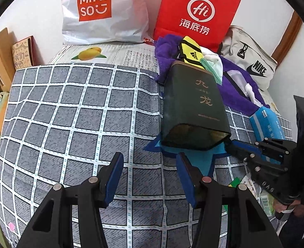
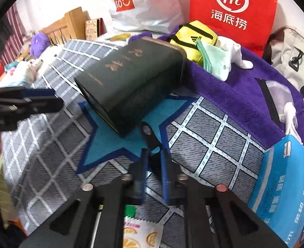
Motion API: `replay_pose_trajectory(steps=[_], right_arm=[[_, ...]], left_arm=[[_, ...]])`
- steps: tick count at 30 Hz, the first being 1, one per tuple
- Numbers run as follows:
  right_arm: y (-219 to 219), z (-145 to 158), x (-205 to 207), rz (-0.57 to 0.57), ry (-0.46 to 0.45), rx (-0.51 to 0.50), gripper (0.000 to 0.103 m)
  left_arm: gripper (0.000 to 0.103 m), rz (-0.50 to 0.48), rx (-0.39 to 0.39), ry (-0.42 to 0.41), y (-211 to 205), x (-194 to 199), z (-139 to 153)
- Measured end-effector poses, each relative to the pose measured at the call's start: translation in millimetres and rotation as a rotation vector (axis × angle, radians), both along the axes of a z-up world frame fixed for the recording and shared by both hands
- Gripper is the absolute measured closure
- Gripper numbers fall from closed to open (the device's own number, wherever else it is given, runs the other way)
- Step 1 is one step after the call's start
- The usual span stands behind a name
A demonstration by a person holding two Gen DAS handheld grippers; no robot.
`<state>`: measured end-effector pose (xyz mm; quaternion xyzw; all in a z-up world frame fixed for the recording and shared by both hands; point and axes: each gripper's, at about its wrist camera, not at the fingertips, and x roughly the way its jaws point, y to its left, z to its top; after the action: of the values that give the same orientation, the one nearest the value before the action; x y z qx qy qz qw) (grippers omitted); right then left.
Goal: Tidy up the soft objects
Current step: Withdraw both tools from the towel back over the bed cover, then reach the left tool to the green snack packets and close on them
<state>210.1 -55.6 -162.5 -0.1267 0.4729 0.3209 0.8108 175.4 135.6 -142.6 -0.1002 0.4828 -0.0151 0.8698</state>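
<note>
A blue felt star (image 1: 195, 159) (image 2: 110, 142) lies flat on the checked bedspread (image 1: 69, 113). A dark green box (image 1: 193, 107) (image 2: 131, 86) lies on its side across the star's middle. My right gripper (image 2: 154, 155) (image 1: 229, 144) is shut on the star's near point, and the felt tip shows between the blue pads. My left gripper (image 1: 149, 163) (image 2: 55, 99) is open just left of the star. Its right finger rests at the star's edge, and nothing is between its fingers.
Behind the box a purple towel (image 1: 234, 95) holds a yellow pouch (image 1: 192, 52), a mint cloth (image 2: 213, 60) and a white glove (image 2: 234, 53). A blue tissue pack (image 2: 282, 186) lies to the right. A white bag (image 1: 102, 16), a red bag (image 1: 197, 14) and a beige bag (image 1: 253, 62) line the wall.
</note>
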Motion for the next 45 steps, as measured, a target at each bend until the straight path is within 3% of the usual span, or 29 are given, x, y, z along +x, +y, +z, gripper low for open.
replay_pose_trajectory(steps=[6, 13, 15, 23, 33, 36, 45], right_arm=[[-0.6, -1.1, 11.4, -0.014, 0.030, 0.004, 0.096], [11.2, -5.0, 21.7, 0.004, 0.015, -0.078, 0.093], [10.0, -9.9, 22.7, 0.018, 0.055, -0.059, 0.093], [-13.6, 8.6, 9.8, -0.025, 0.032, 0.050, 0.099], [-62.2, 71.2, -31.2, -0.104, -0.089, 0.138, 0.099], [-79.3, 77.9, -42.3, -0.138, -0.104, 0.146, 0.099], [-134.9, 79.0, -76.4, -0.249, -0.119, 0.161, 0.099]], left_arm=[[0.052, 0.001, -0.010, 0.006, 1.1, -0.7, -1.9], [0.052, 0.012, -0.010, 0.009, 5.6, -0.7, -1.5], [0.052, 0.007, -0.010, 0.010, 4.5, -0.7, -1.9], [0.052, -0.018, 0.006, 0.013, -7.3, -3.2, 0.0], [0.052, -0.118, 0.001, 0.003, -56.0, -32.7, 5.9], [0.051, -0.168, -0.011, 0.004, -78.8, -41.4, 4.7], [0.032, -0.358, 0.050, -0.014, -155.6, -51.6, -1.7]])
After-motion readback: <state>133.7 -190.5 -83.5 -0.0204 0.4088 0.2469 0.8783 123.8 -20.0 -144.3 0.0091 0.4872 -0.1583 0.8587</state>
